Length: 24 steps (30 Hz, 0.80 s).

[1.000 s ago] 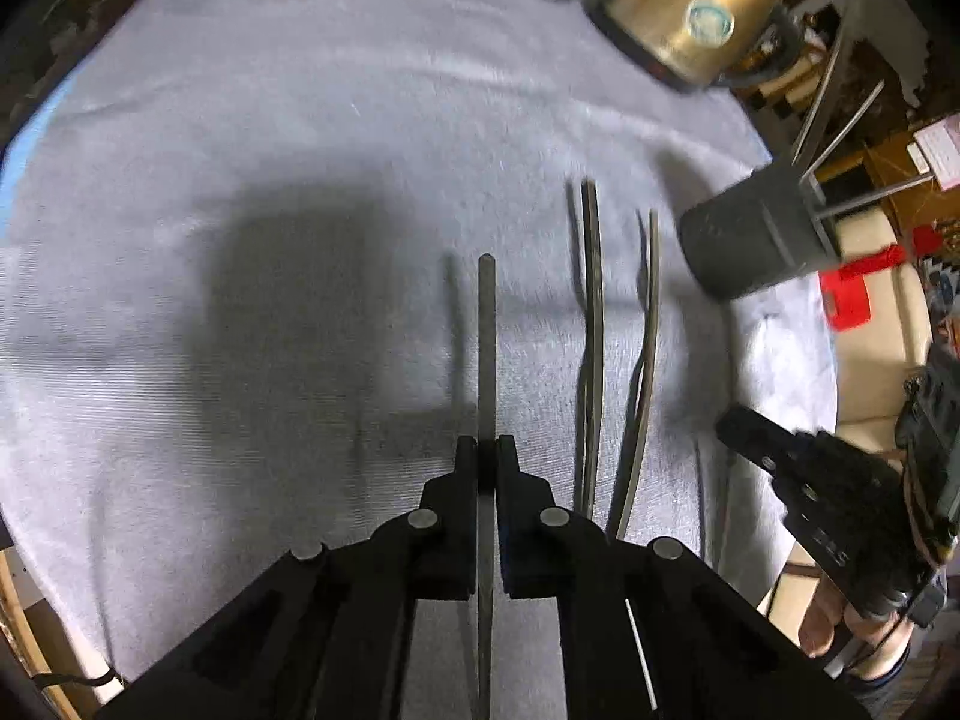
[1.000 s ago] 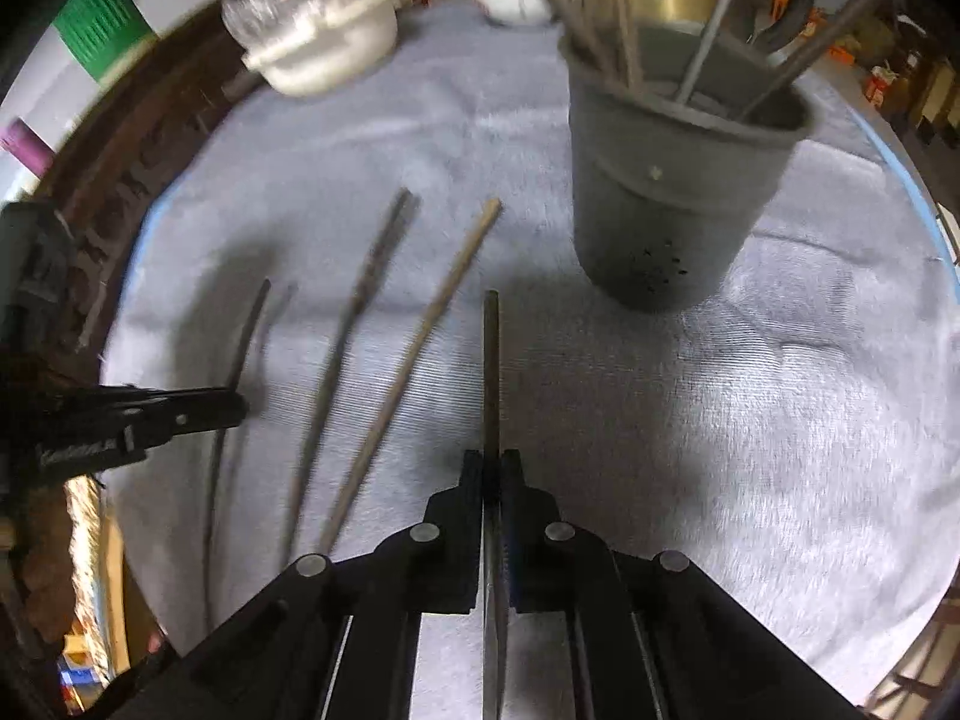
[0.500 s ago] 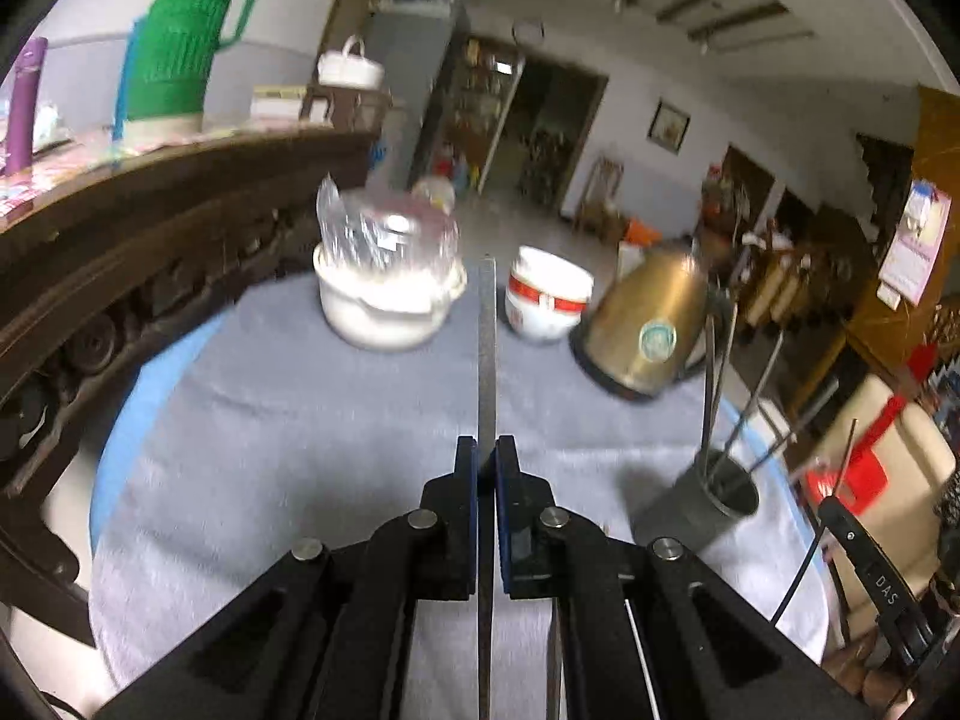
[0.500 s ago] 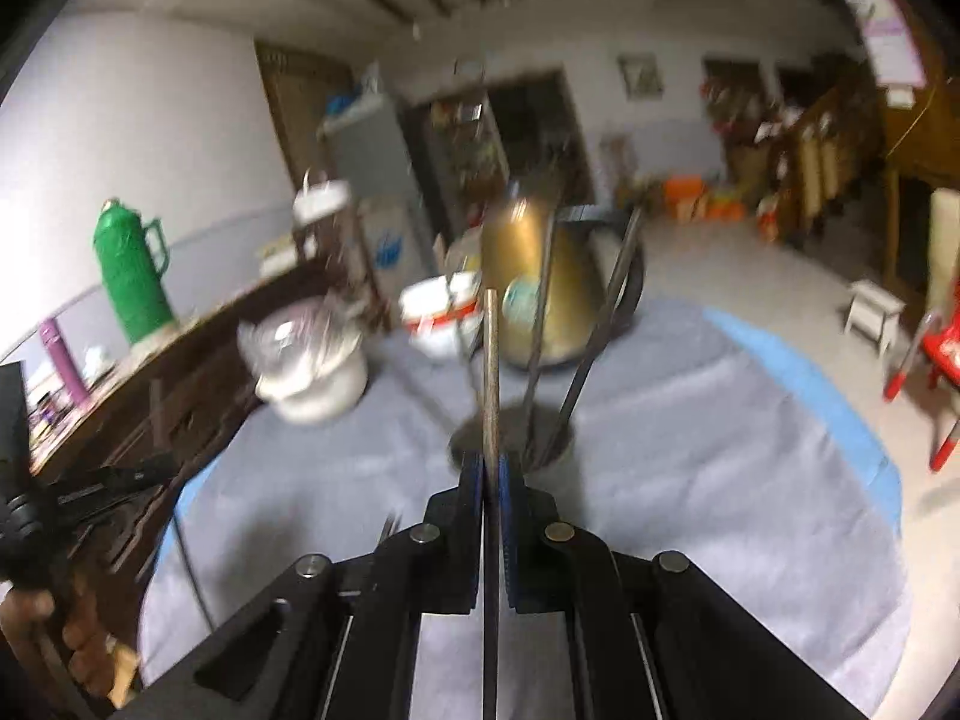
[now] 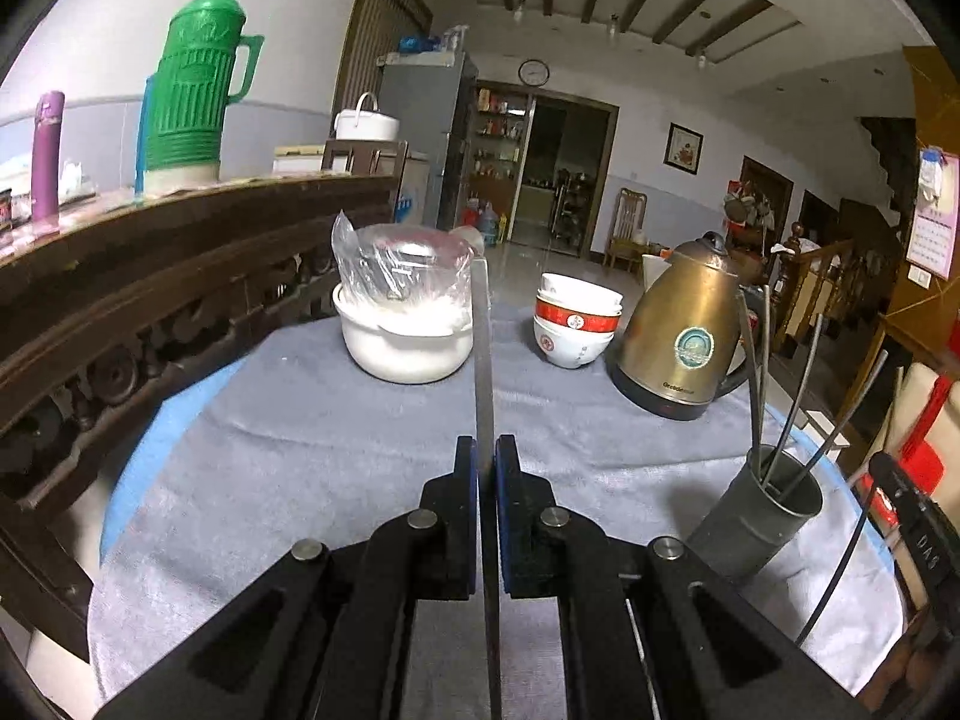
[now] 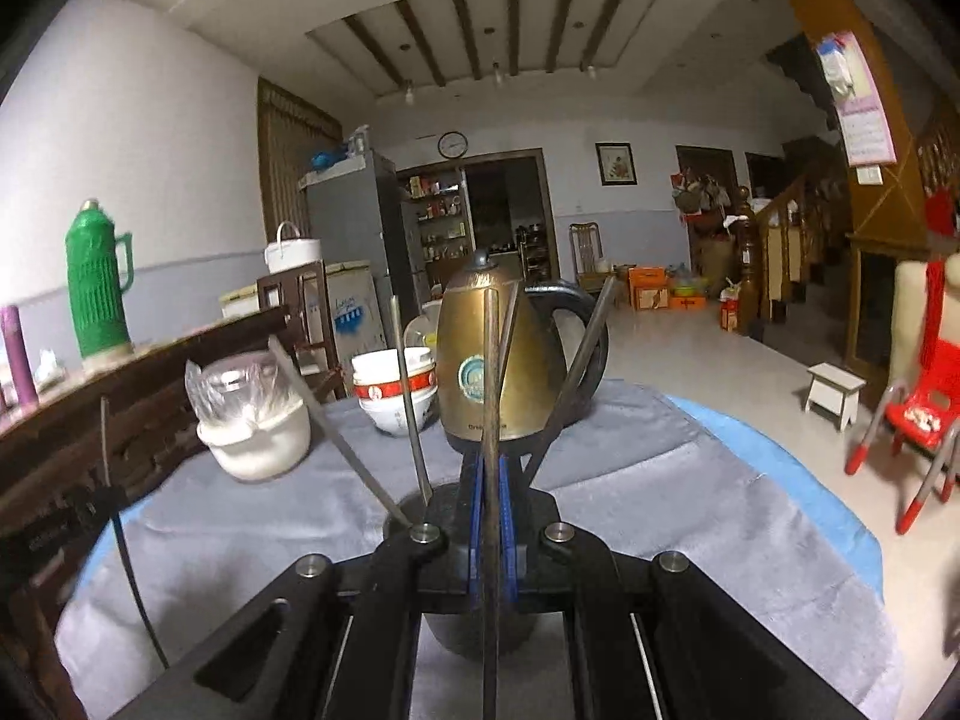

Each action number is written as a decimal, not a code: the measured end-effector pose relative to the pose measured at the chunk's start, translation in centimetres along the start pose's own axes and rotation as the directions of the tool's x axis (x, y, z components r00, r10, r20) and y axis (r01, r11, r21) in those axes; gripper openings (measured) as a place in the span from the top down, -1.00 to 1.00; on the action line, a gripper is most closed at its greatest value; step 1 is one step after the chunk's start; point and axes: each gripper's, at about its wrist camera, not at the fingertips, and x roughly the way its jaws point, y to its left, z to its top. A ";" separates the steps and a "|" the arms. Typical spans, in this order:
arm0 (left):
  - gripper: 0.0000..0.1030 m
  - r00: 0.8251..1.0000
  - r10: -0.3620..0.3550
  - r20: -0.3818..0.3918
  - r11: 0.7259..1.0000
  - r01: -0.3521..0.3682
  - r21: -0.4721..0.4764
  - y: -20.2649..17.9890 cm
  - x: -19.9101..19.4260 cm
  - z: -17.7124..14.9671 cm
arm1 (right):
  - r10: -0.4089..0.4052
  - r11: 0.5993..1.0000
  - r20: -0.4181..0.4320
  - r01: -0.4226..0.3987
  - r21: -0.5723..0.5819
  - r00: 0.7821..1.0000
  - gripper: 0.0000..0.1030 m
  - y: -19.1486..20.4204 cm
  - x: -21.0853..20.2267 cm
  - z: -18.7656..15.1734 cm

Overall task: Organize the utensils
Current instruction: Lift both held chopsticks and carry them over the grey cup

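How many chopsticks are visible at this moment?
6: four stand in the dark holder, one is clamped in the left gripper, one in the right gripper. Others may lie hidden below the jaws.

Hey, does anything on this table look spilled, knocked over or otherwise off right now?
Nothing stands out. The holder stands upright with chopsticks leaning in it, and the kettle, stacked bowls and bagged pot sit upright on the cloth.

The right gripper (image 6: 493, 468) covers most of the dark holder (image 6: 420, 507), so where its chopstick (image 6: 489, 420) stands against the rim cannot be told; the left view's lower edge cuts the other chopstick (image 5: 482, 360), and the right gripper (image 5: 912, 516) runs off the side
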 end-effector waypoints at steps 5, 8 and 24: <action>0.87 1.000 -0.021 0.015 1.000 0.020 0.017 0.3 -1.8 -0.2 | 0.007 1.000 0.019 -0.007 -0.023 1.000 0.88 0.3 -1.9 -0.4; 0.87 0.999 -0.036 0.019 0.999 0.035 0.021 0.7 -3.4 -0.4 | 0.012 0.999 0.033 -0.011 -0.053 0.999 0.88 0.5 -3.9 -0.5; 0.85 0.994 -0.109 -0.011 0.994 0.108 -0.034 3.1 -9.0 -2.2 | 0.052 0.999 -0.001 -0.052 -0.010 0.999 0.88 -0.9 -11.4 -1.8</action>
